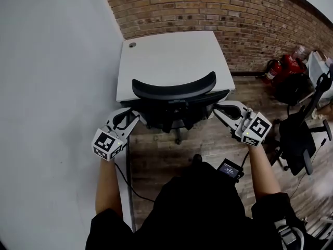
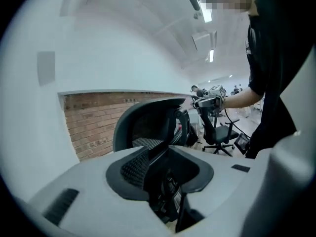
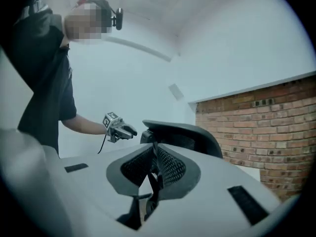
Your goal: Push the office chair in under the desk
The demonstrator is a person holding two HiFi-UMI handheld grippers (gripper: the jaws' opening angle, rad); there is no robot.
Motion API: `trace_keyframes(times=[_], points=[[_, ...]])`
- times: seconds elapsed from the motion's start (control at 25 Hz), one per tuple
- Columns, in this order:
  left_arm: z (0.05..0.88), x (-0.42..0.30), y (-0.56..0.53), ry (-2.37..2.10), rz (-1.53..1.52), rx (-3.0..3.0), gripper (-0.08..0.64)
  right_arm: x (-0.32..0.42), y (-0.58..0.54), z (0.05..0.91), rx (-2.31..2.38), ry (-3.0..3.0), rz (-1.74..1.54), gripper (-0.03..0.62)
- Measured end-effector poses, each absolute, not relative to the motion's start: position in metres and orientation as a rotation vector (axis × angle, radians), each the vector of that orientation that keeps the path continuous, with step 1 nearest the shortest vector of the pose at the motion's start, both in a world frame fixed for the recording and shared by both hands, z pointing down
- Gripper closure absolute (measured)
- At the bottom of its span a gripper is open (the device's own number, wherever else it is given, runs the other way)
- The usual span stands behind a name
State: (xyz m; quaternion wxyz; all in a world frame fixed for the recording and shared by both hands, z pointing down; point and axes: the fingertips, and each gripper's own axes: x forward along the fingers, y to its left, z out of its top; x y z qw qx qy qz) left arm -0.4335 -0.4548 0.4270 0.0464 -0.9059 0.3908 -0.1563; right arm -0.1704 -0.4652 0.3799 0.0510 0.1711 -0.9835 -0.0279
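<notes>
The black office chair [image 1: 174,90] stands at the front edge of the white desk [image 1: 171,56], with its curved backrest towards me and its seat hidden below the desk top. My left gripper [image 1: 133,119] is level beside the backrest's left edge. Its jaws are open, and in the left gripper view [image 2: 165,168] the dark side of the backrest [image 2: 148,120] shows through the gap. My right gripper [image 1: 217,108] is at the backrest's right edge. In the right gripper view [image 3: 153,157] its pads are together, with the backrest [image 3: 185,132] just beyond them.
A white wall runs along the left, and a brick wall [image 1: 218,9] stands behind the desk. A second black office chair [image 1: 296,134] stands on the wooden floor at the right, with red fire extinguishers [image 1: 278,69] behind it. A cable [image 1: 125,176] hangs near my left arm.
</notes>
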Motion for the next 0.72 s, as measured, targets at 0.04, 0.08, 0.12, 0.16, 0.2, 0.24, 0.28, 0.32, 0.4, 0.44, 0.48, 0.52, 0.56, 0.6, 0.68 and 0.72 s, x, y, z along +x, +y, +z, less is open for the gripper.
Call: trace_keyframes(times=[0.04, 0.08, 0.12, 0.16, 0.2, 0.24, 0.28, 0.32, 0.4, 0.44, 0.48, 0.52, 0.56, 0.6, 0.68, 0.72], points=[[0.421, -0.429, -0.448, 1.2, -0.443, -2.752, 0.432, -0.169, -0.457, 0.374, 0.536, -3.008, -0.102, 0.563], [0.414, -0.424, -0.443, 1.208, -0.411, -2.735, 0.447, -0.167, -0.45, 0.368, 0.548, -3.024, -0.111, 0.571], [0.407, -0.419, -0.438, 1.217, -0.375, -2.718, 0.461, -0.165, -0.443, 0.362, 0.557, -3.047, -0.11, 0.575], [0.402, -0.415, -0.433, 1.229, -0.335, -2.706, 0.47, -0.163, -0.436, 0.357, 0.565, -3.075, -0.101, 0.578], [0.397, -0.411, -0.429, 1.242, -0.293, -2.697, 0.483, -0.161, -0.429, 0.352, 0.572, -3.104, -0.088, 0.583], [0.393, -0.407, -0.424, 1.251, -0.253, -2.693, 0.502, -0.159, -0.423, 0.347, 0.581, -3.135, -0.074, 0.586], [0.39, -0.402, -0.42, 1.255, -0.219, -2.692, 0.522, -0.156, -0.417, 0.342, 0.591, -3.168, -0.058, 0.586], [0.388, -0.397, -0.415, 1.258, -0.194, -2.695, 0.535, -0.154, -0.41, 0.336, 0.6, -3.203, -0.044, 0.586], [0.383, -0.386, -0.402, 1.273, -0.147, -2.708, 0.543, -0.149, -0.397, 0.322, 0.612, -3.26, -0.036, 0.586], [0.38, -0.381, -0.395, 1.286, -0.114, -2.716, 0.545, -0.147, -0.391, 0.316, 0.616, -3.278, -0.045, 0.586], [0.376, -0.375, -0.389, 1.304, -0.074, -2.723, 0.545, -0.145, -0.386, 0.31, 0.618, -3.289, -0.058, 0.586], [0.373, -0.37, -0.382, 1.319, -0.035, -2.73, 0.545, -0.144, -0.382, 0.306, 0.619, -3.296, -0.068, 0.586], [0.373, -0.364, -0.375, 1.332, -0.006, -2.738, 0.545, -0.143, -0.378, 0.305, 0.616, -3.3, -0.07, 0.586], [0.374, -0.358, -0.368, 1.343, 0.008, -2.751, 0.545, -0.142, -0.374, 0.306, 0.607, -3.299, -0.065, 0.586], [0.381, -0.344, -0.354, 1.354, 0.004, -2.791, 0.545, -0.14, -0.364, 0.315, 0.556, -3.292, -0.04, 0.586], [0.385, -0.336, -0.348, 1.354, -0.004, -2.815, 0.545, -0.14, -0.356, 0.32, 0.509, -3.295, -0.02, 0.586]])
